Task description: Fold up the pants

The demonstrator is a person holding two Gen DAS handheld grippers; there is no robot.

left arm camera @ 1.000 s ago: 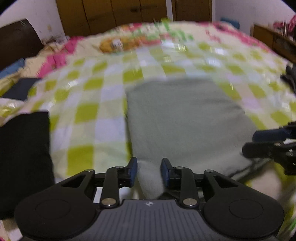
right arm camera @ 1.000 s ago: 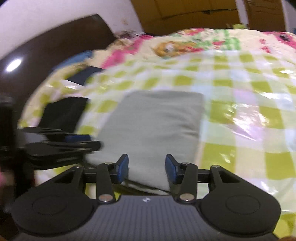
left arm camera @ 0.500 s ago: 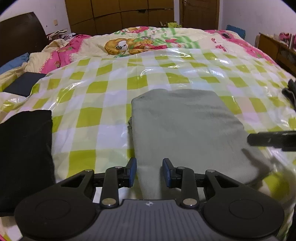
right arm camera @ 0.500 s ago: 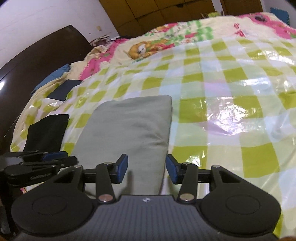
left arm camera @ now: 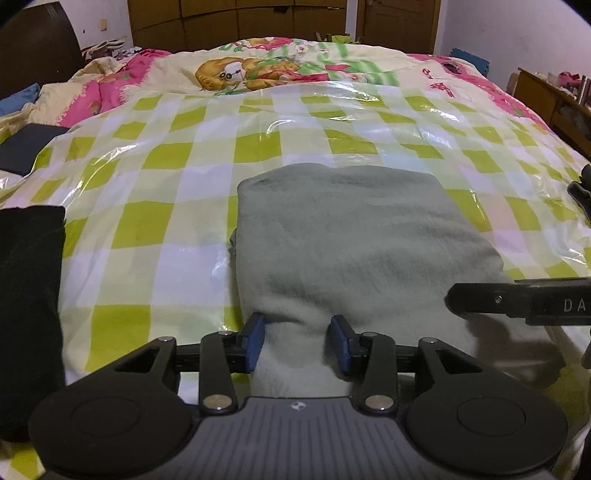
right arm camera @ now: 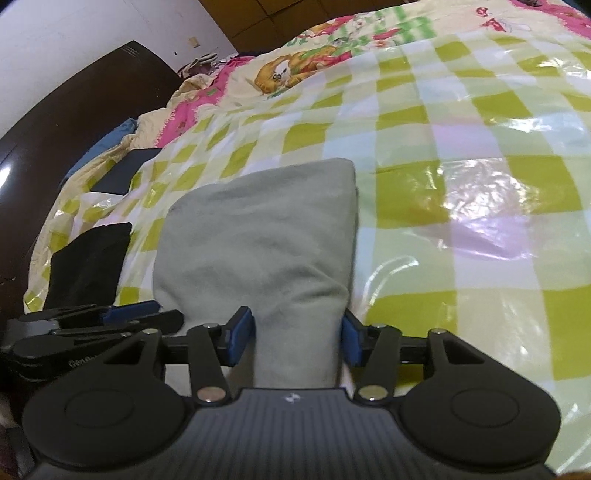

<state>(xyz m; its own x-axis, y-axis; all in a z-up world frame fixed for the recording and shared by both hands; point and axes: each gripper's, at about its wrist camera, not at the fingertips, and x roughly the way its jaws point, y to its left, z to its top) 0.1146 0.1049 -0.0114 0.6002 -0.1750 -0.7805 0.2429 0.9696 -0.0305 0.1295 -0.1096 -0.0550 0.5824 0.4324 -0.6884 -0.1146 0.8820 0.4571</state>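
wooden wardrobe doors (left arm camera: 236, 33) and a dark headboard (right arm camera: 74, 122) are seen behind a bed that is covered by a glossy green-and-white checked sheet (left arm camera: 155, 229). on the middle of this sheet the grey-green pants (left arm camera: 354, 236) are laid, folded into a thick, soft rectangle with rounded far corners and a smooth top; a second layer is glimpsed along the left edge. the near end of the pants is bunched into a narrower neck at each gripper.

the left gripper (left arm camera: 297, 341) is angled down over the near left part of the pants, and cloth is seen between its blue pads (left arm camera: 255, 343). its jaws have just been opening; the left pad is touched by the cloth, while a slight gap seems to be left at the right pad, so the cloth is taken as released. the right gripper (right arm camera: 293, 341) is angled down over the near right part, with a bundle of cloth filling the space between its pads (right arm camera: 240, 338). its jaws have likewise just been opening; whether the cloth is still pressed cannot be told.

the letters "da" are read on the right gripper's finger (left arm camera: 517, 301) in the left wrist view; on the left gripper's body in the right wrist view, lettering beginning "gen" can be made out.

a black folded garment (left arm camera: 29, 295) is laid at the left of the sheet, apart from the pants. beyond, a cartoon-print quilt (left arm camera: 258, 70) with pink borders is spread.
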